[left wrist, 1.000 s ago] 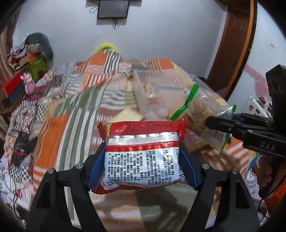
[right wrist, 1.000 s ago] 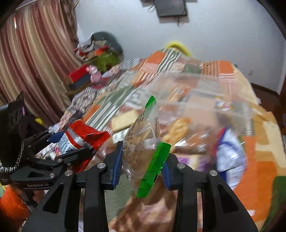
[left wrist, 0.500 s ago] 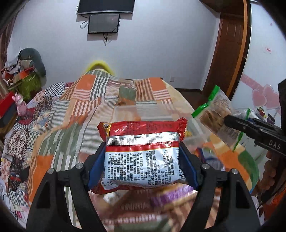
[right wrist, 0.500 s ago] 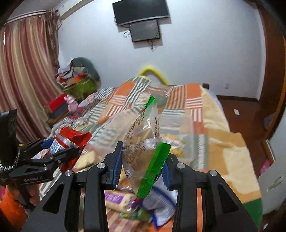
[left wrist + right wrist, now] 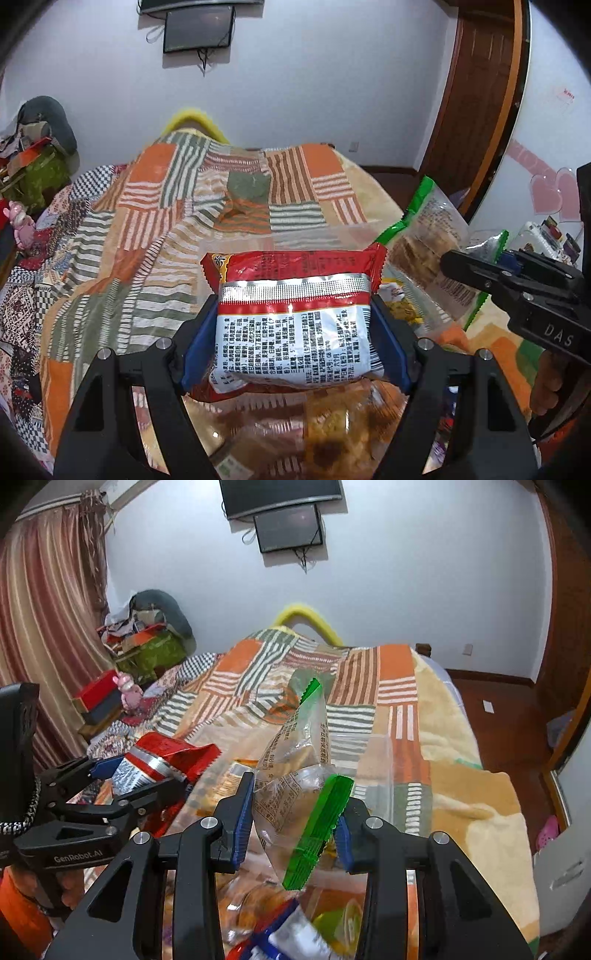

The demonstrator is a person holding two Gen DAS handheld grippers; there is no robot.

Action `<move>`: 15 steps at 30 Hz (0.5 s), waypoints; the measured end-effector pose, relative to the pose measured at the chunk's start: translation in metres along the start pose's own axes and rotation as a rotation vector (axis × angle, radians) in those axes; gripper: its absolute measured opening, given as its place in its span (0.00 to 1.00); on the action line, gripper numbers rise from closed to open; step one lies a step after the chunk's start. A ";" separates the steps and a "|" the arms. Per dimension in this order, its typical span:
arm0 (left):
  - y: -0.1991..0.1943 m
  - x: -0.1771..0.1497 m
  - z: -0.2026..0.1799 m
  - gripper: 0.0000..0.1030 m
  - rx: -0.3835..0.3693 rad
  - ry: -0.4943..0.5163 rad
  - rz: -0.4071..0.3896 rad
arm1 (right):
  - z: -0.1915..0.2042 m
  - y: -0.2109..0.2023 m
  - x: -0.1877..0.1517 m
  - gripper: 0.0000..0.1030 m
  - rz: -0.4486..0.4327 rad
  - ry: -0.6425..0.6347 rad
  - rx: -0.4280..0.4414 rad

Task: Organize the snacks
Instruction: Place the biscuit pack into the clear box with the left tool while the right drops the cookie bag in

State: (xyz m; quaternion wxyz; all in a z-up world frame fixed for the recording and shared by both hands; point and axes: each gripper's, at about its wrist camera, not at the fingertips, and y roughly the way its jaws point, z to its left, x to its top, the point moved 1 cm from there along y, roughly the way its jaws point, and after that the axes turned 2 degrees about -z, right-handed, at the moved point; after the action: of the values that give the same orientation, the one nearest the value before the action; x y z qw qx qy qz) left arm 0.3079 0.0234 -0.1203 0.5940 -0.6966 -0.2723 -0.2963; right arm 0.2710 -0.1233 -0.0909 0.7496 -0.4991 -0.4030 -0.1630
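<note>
My left gripper (image 5: 295, 332) is shut on a red and silver snack packet (image 5: 293, 317) with a white printed back, held in the air above a clear plastic bin (image 5: 280, 240). The packet also shows at the left of the right wrist view (image 5: 162, 760). My right gripper (image 5: 291, 812) is shut on a clear bag with green edges (image 5: 299, 775), biscuits inside. That bag shows at the right of the left wrist view (image 5: 428, 247). Both grippers hover side by side over the bin, with blurred snack packs (image 5: 280, 930) below them.
A patchwork blanket in orange, green and cream (image 5: 147, 236) covers the bed. A pile of clothes and a green bag (image 5: 155, 642) stand at the far left. A pink toy (image 5: 129, 694) sits by a red box. A wooden door (image 5: 476, 92) is on the right.
Both cameras have tilted up and moved forward over the bin, so the wall and screens show more. Each gripper keeps the same hold on its packet.
</note>
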 end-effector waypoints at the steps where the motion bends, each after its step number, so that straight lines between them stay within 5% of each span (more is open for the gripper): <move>1: 0.009 0.000 0.001 0.75 0.001 0.002 0.017 | -0.001 0.004 0.000 0.34 0.008 -0.003 -0.001; 15: 0.060 -0.003 0.002 0.77 -0.035 -0.006 0.131 | -0.008 0.037 -0.008 0.38 0.122 -0.015 0.008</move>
State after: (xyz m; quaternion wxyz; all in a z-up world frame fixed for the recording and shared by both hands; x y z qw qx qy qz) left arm 0.3499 0.0161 -0.1632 0.5991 -0.7241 -0.2228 -0.2592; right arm 0.2934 -0.1152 -0.1211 0.7571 -0.5209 -0.3781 -0.1119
